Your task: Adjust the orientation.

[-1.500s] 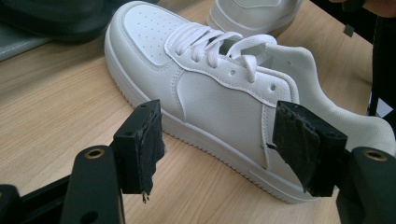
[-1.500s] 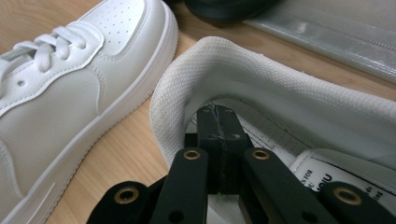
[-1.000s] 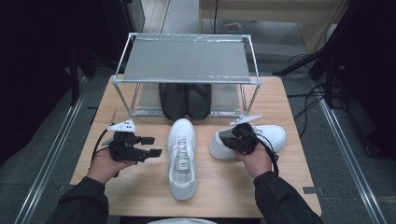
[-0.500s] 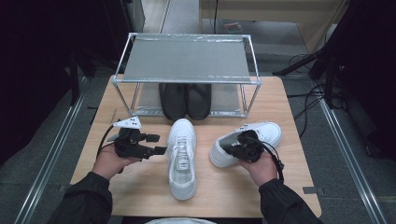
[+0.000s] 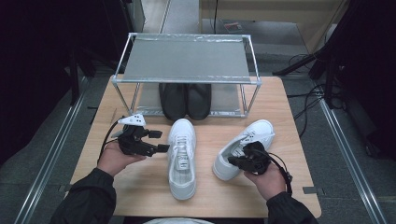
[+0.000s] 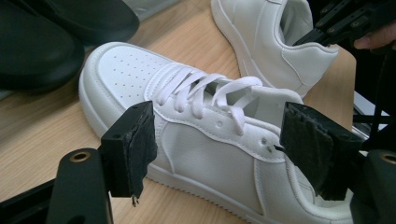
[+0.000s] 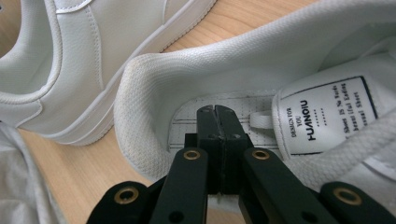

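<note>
White leather sneaker (image 5: 244,148) sits on the desk, its soft heel rim right by your right tool (image 7: 218,119), pressed together inside. Your left tool (image 5: 159,141) is spread. Light shoe; pinch the rim.

You've got smooth white leather-look sneakers (image 5: 182,156) on a pale, matt wooden table (image 5: 289,140); the perforated toe and woven cotton-like laces show in your left gripper view. Inside the right white sneaker (image 7: 299,70) the collar lining is a rough knit mesh cloth with a printed fabric tongue label (image 7: 327,114). Your matt black gripper pads (image 6: 133,147) look coarse, almost foamy. Behind, the silvery metal-framed rack (image 5: 187,58) shines dully over two matt black shoes (image 5: 186,99).
</note>
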`<state>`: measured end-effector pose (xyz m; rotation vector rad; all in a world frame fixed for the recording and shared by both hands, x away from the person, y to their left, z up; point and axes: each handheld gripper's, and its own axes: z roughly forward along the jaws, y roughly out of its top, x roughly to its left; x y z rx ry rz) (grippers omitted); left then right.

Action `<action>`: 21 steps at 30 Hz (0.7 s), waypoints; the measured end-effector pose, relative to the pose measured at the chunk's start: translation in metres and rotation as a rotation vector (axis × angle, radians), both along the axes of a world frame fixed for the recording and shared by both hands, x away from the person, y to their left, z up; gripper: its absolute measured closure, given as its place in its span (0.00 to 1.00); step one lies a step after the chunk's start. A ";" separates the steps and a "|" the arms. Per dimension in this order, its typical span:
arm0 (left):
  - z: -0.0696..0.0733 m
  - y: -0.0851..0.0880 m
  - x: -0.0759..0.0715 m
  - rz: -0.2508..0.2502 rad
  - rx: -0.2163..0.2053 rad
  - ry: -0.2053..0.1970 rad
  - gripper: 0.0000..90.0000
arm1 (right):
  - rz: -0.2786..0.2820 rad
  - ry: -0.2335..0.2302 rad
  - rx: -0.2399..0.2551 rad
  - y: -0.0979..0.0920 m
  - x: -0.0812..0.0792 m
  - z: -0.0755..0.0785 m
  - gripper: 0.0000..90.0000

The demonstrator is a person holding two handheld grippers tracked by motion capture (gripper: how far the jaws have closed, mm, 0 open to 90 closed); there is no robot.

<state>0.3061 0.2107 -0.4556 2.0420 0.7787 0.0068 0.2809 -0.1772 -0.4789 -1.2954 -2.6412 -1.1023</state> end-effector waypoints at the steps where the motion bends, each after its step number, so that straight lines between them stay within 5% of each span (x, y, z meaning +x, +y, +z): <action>1: 0.000 0.000 0.000 -0.005 0.017 -0.004 0.32 | -0.002 0.004 0.004 -0.001 -0.001 0.000 1.00; 9: 0.004 0.003 -0.004 -0.001 -0.003 -0.004 0.63 | 0.004 0.018 0.013 -0.007 -0.007 -0.001 1.00; 13: 0.001 0.001 -0.005 -0.003 0.018 0.018 0.72 | 0.011 0.023 0.018 -0.010 -0.008 -0.002 1.00; 15: 0.002 0.001 -0.006 0.018 0.046 -0.010 0.74 | 0.014 0.032 0.017 -0.013 -0.010 -0.001 1.00; 21: 0.003 0.009 -0.005 0.038 0.011 0.003 0.82 | 0.029 0.028 0.003 -0.020 -0.017 0.002 1.00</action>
